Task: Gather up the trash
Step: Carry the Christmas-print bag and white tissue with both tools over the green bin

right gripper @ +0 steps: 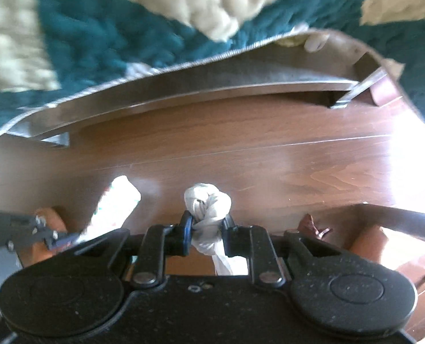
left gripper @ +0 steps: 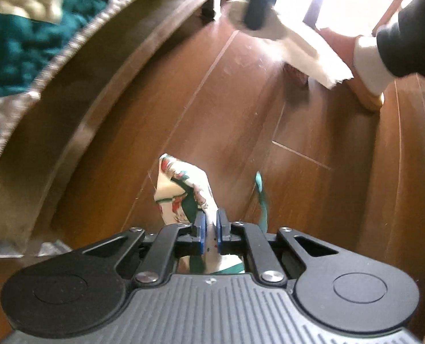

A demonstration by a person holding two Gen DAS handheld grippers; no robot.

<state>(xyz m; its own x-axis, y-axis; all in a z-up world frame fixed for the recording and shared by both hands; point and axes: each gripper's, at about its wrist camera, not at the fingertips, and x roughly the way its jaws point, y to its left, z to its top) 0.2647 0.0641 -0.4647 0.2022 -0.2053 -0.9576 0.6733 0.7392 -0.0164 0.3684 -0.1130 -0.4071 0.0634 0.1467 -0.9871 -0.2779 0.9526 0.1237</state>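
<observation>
Trash is pinched in both claws, up above the brown wood floor [left gripper: 312, 120]. The left gripper [left gripper: 210, 223] is squeezed tight on a crumpled printed wrapper [left gripper: 184, 189], cream with red and green marks, which sticks out past its blue pads [left gripper: 200, 226]. The right gripper [right gripper: 206, 226] is closed on a twisted ball of white tissue [right gripper: 208, 200], knotted at the top. In the left wrist view it shows far off, blurred, with a pale scrap hanging from it. A teal and cream knit blanket [right gripper: 112, 46] lies along a low wooden frame [right gripper: 212, 86] beside the floor. A white sock [left gripper: 370, 63] shows by a dark trouser leg [left gripper: 413, 40].
</observation>
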